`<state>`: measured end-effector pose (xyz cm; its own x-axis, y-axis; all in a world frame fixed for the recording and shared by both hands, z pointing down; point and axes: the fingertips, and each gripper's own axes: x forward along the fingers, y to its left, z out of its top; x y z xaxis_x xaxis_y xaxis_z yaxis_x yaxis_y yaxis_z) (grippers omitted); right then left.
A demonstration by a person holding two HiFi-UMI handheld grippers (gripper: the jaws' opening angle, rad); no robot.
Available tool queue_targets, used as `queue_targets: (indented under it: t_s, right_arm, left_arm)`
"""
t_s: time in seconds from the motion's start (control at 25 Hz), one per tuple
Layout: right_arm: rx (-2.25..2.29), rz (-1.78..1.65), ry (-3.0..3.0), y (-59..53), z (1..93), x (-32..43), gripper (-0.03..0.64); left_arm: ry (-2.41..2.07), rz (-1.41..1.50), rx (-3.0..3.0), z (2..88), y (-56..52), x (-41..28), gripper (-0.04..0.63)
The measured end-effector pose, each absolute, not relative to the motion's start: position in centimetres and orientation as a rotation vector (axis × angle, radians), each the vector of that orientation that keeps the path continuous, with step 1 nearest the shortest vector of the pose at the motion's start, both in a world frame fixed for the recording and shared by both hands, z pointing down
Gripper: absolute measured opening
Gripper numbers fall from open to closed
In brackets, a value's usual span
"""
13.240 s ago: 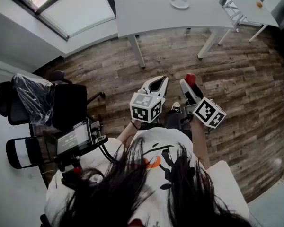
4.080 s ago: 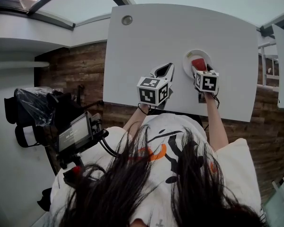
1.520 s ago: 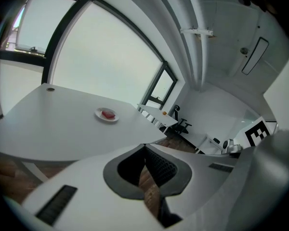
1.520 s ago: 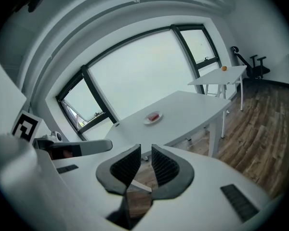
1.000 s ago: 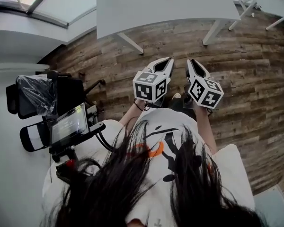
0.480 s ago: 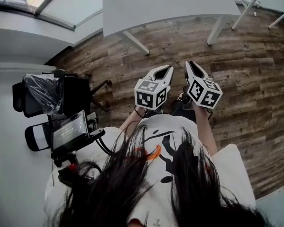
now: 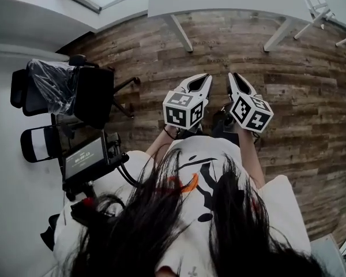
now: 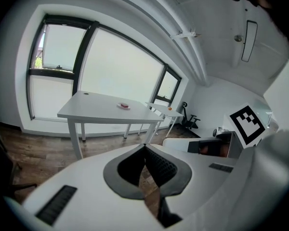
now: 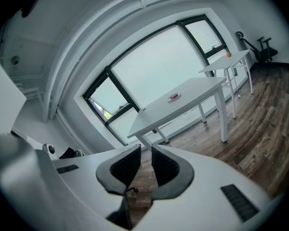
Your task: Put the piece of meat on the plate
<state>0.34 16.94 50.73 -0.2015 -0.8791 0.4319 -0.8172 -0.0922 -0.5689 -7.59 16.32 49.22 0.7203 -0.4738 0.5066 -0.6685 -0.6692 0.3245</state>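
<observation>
The left gripper (image 8: 145, 146) had its jaws together on nothing; the right gripper (image 9: 145, 149) was also closed and empty. Far ahead of both jaws, the piece of meat (image 8: 124, 105) lay on the plate (image 8: 119, 106) on the tabletop (image 8: 94, 110). The task seemed done, so the best finish was to hold both grippers away from it.

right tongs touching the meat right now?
Apart. Right gripper view: the right tongs are shut on nothing over the floor, while the meat lies on the plate on the distant table.

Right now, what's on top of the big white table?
A small plate with the red piece of meat on it. The plate's middle is hidden under the meat.
</observation>
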Motion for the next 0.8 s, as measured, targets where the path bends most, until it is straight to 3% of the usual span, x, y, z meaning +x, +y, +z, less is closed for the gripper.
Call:
queue_targets:
  t_s: [0.32, 0.8]
  right_arm:
    - [-1.958, -1.058, 2.119, 24.1, 48.5, -9.1, 0.075]
    - [-2.019, -1.043, 2.126, 26.4, 47.6, -9.0, 0.075]
  left_arm:
    - [-0.866, 0.403, 2.458, 48.1, 23.6, -16.7, 0.006]
    - [-0.821, 0.353, 2.475, 46.8, 23.8, -15.6, 0.006]
